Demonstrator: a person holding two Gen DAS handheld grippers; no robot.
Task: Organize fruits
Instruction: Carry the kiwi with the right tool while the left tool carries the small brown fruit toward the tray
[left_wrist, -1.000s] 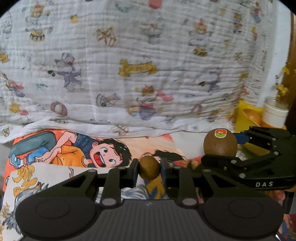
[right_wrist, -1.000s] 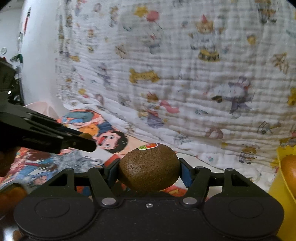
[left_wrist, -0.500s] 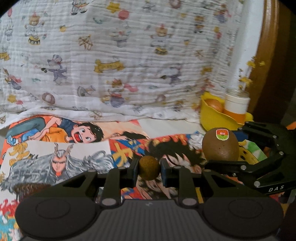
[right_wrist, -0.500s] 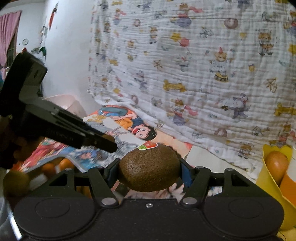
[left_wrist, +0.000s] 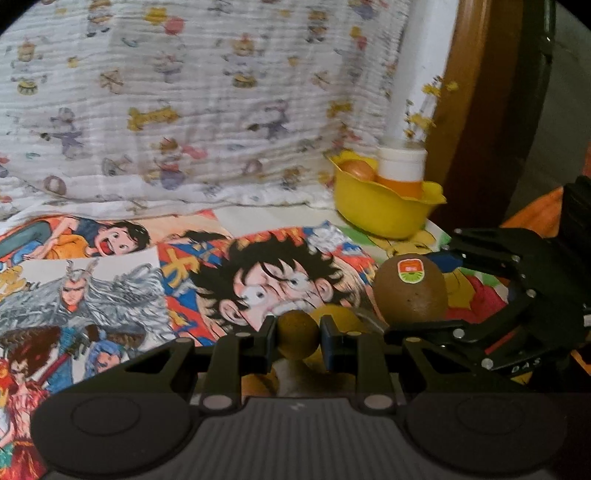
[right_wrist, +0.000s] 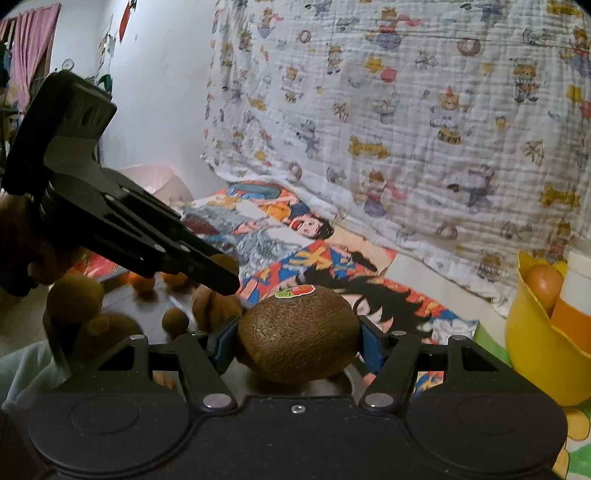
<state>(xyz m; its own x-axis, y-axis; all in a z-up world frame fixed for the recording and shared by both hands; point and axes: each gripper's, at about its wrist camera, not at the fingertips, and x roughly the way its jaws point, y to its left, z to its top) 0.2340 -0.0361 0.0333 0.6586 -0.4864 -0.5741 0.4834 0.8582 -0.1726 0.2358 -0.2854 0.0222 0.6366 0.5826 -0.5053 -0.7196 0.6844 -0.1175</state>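
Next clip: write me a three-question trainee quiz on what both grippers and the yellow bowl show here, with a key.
1. True or false: the right gripper has its jaws shut on a kiwi that bears a sticker.
2. What does the left gripper hold?
A. an orange
B. a small round brown fruit
C. nothing
3. Fill in: beside the fruit in the yellow bowl stands a white and ____ container.

Key:
1. true
2. B
3. orange
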